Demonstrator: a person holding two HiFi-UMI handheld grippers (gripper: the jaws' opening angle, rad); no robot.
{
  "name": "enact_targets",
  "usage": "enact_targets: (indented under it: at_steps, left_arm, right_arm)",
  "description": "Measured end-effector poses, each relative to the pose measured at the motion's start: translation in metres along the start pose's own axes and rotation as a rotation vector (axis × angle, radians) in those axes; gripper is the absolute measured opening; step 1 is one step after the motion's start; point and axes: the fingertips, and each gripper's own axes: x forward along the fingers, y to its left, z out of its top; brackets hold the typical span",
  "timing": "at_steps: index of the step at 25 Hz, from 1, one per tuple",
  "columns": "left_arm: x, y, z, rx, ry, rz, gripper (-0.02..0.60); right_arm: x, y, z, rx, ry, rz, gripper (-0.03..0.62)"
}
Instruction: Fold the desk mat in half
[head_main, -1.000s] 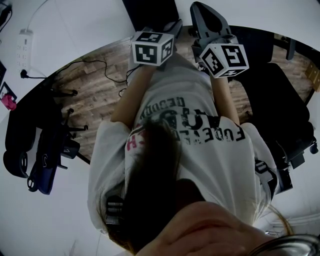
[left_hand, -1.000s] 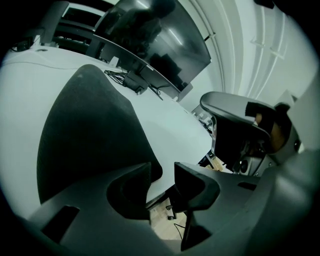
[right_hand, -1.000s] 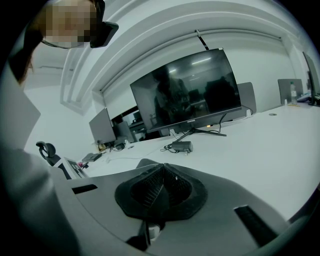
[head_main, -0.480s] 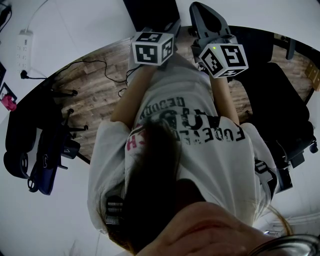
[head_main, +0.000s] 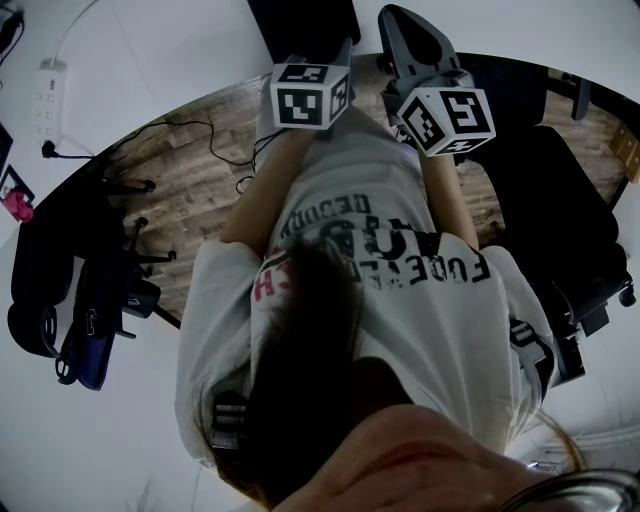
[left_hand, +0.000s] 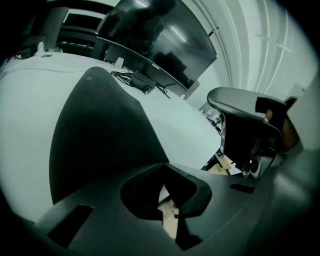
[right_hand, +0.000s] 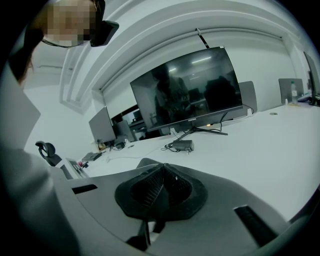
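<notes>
The dark desk mat (left_hand: 100, 135) lies on the white table (left_hand: 30, 125) and fills the left of the left gripper view. Its near corner runs right into the tips of my left gripper (left_hand: 164, 164), whose jaws have closed on that corner. In the head view the mat (head_main: 300, 22) is a black patch beyond the left gripper's marker cube (head_main: 310, 95). My right gripper (right_hand: 162, 166) is shut, its ribbed pads pressed together with nothing between them. A dark sliver (right_hand: 143, 161) shows just left of its tips. Its cube (head_main: 448, 118) sits beside the left one.
A large monitor (right_hand: 187, 92) on a stand, a small box with cables (right_hand: 181, 145) and further screens stand at the table's back. An office chair (left_hand: 240, 110) is to the right. A power strip (head_main: 45, 95) lies at the table's left. My torso (head_main: 360, 290) fills the head view.
In the head view the left gripper's cube has shifted slightly right and forward. The right gripper and the rest look the same.
</notes>
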Motion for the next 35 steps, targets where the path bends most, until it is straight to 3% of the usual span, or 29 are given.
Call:
enact_targets:
  at_steps: [7, 17, 35]
  left_arm:
    - [-0.013, -0.001, 0.018, -0.005, -0.058, -0.003, 0.003]
    - [-0.038, -0.002, 0.059, 0.083, -0.188, 0.016, 0.003]
    - [-0.127, -0.003, 0.154, 0.207, -0.555, 0.065, 0.003]
  right_arm:
    - [-0.001, -0.001, 0.004, -0.008, -0.009, -0.007, 0.0]
    - [-0.005, 0.004, 0.013, -0.011, -0.035, 0.002, 0.0]
    - [-0.01, 0.033, 0.083, -0.065, -0.2, 0.046, 0.0]
